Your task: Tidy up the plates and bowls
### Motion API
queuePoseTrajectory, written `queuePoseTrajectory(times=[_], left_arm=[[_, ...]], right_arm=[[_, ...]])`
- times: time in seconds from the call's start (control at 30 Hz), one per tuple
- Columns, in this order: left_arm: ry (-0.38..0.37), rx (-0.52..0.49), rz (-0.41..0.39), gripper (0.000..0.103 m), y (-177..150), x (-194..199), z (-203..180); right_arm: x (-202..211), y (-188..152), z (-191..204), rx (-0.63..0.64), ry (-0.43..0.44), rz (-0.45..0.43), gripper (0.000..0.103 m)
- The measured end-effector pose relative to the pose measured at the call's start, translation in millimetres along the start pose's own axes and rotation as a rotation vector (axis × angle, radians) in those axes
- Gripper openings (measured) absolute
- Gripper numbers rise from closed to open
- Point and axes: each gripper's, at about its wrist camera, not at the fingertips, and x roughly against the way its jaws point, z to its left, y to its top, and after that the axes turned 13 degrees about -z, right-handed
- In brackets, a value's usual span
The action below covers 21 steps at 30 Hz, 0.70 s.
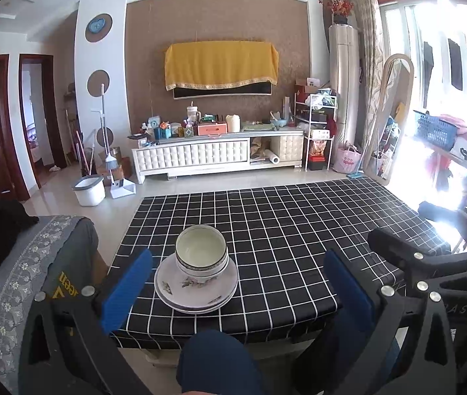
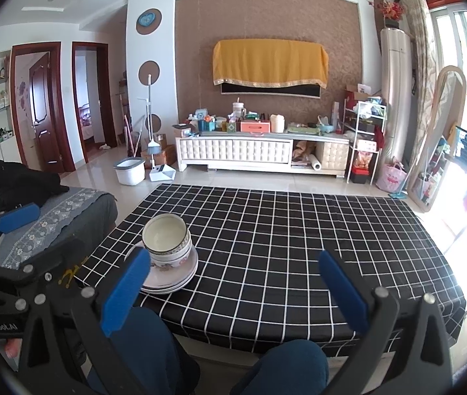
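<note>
Two or three nested white bowls (image 1: 201,247) with patterned rims sit on a short stack of white floral plates (image 1: 197,293) near the front left of the black checked table (image 1: 282,227). My left gripper (image 1: 238,291) is open and empty, its blue pads either side of the stack and short of it. From the right wrist view the bowls (image 2: 167,235) and plates (image 2: 174,278) lie ahead to the left. My right gripper (image 2: 235,291) is open and empty over the table's front edge. Each gripper shows in the other's view: right gripper (image 1: 407,230), left gripper (image 2: 40,233).
A person's knees in blue trousers (image 2: 286,362) sit under the front edge. A seat with a grey embroidered cover (image 1: 26,263) and a black bag stands left of the table. Beyond it are a TV cabinet (image 2: 259,154), a bucket (image 1: 88,189) and a mirror (image 2: 437,138).
</note>
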Motion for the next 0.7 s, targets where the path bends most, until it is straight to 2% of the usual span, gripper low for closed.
queuePoseTrajectory(times=[0.4, 0.5, 0.6, 0.7], left_arm=[[0.011, 0.067, 0.009, 0.103, 0.1, -0.6, 10.2], [-0.021, 0.027, 0.046, 0.103, -1.0, -4.9, 5.6], [-0.038, 0.004, 0.041, 0.103, -4.1, -4.9, -0.5], [-0.006, 0.004, 0.051, 0.103, -7.0, -5.6, -4.1]], right_arm=[[-3.0, -4.1, -4.6, -0.009, -0.027, 0.023, 0.103], [-3.8, -4.7, -3.8, -0.008, -0.030, 0.026, 0.103], [-3.7, -5.7, -2.1, -0.002, -0.034, 0.028, 0.103], [-4.3, -6.3, -2.3, -0.002, -0.038, 0.035, 0.103]])
